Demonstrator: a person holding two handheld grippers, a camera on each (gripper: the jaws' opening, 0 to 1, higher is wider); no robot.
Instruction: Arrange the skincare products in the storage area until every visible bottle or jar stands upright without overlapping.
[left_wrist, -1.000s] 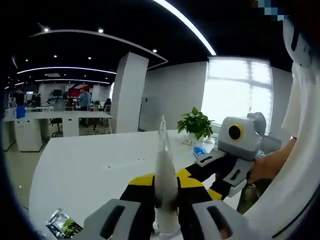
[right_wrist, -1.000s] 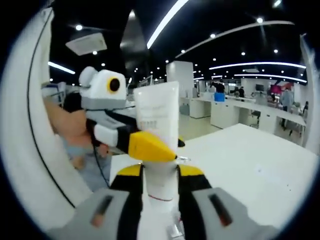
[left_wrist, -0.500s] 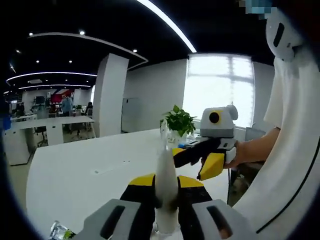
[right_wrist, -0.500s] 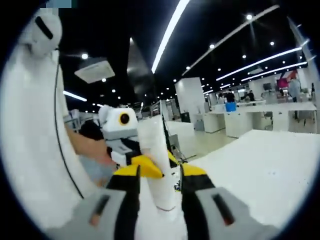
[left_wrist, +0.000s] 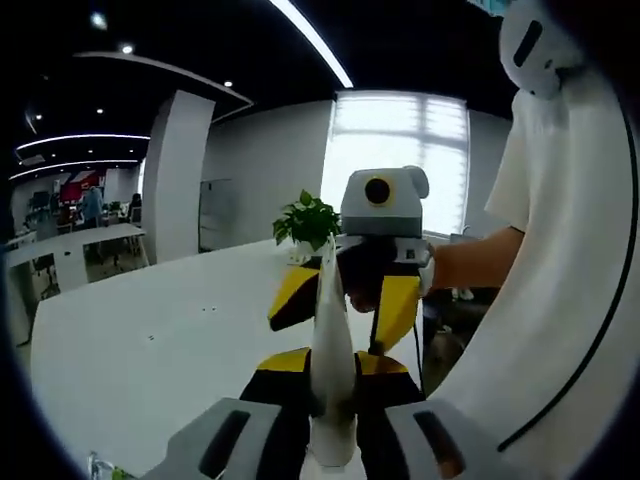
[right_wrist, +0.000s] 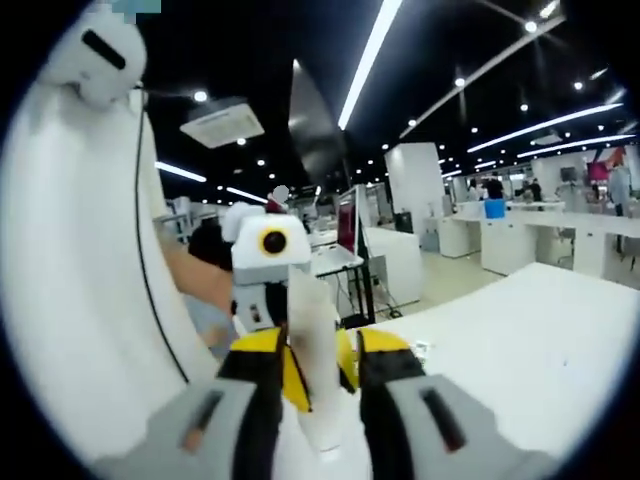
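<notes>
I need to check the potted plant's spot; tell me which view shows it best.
The left gripper view: the potted plant stands on the white table, leaves sharp against the pale wall, just left of the right tongs. In the right gripper view I cannot make it out.

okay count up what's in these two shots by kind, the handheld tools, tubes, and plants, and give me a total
Tools: 2, the left tool and the right tool.
White tubes: 1, the white tube between the jaws in both views.
Potted plants: 1, the potted plant.
Total: 4
</notes>
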